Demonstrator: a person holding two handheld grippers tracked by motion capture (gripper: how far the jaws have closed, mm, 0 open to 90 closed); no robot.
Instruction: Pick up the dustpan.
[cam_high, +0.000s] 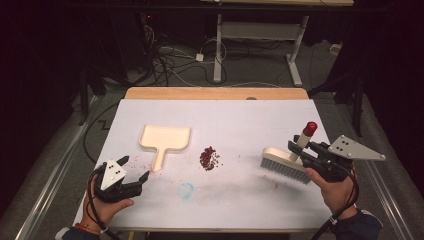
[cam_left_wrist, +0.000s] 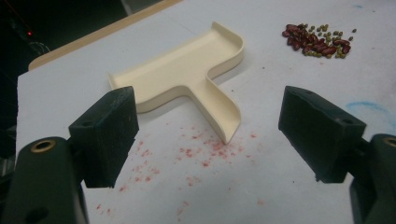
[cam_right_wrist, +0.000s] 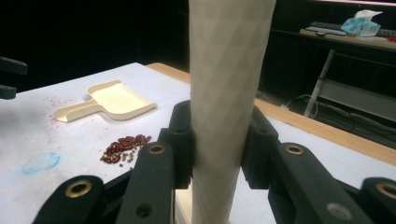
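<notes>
A cream dustpan (cam_high: 165, 140) lies flat on the white table, handle toward me; the left gripper view has the dustpan (cam_left_wrist: 187, 77) just ahead of the jaws. A small pile of red and green beans (cam_high: 209, 158) sits mid-table, also the beans (cam_left_wrist: 318, 42) and the beans (cam_right_wrist: 125, 149). My left gripper (cam_high: 136, 168) stands open near the dustpan handle, nothing between its fingers. My right gripper (cam_high: 299, 147) is shut on the cream handle (cam_right_wrist: 224, 107) of a brush (cam_high: 285, 164) with grey bristles and a red cap, at the table's right.
Red stains (cam_left_wrist: 196, 154) speckle the table by the dustpan handle, and a faint blue ring (cam_high: 186, 191) marks the surface near the front. A wooden strip (cam_high: 215, 93) edges the far side. Cables and desk legs stand on the floor beyond.
</notes>
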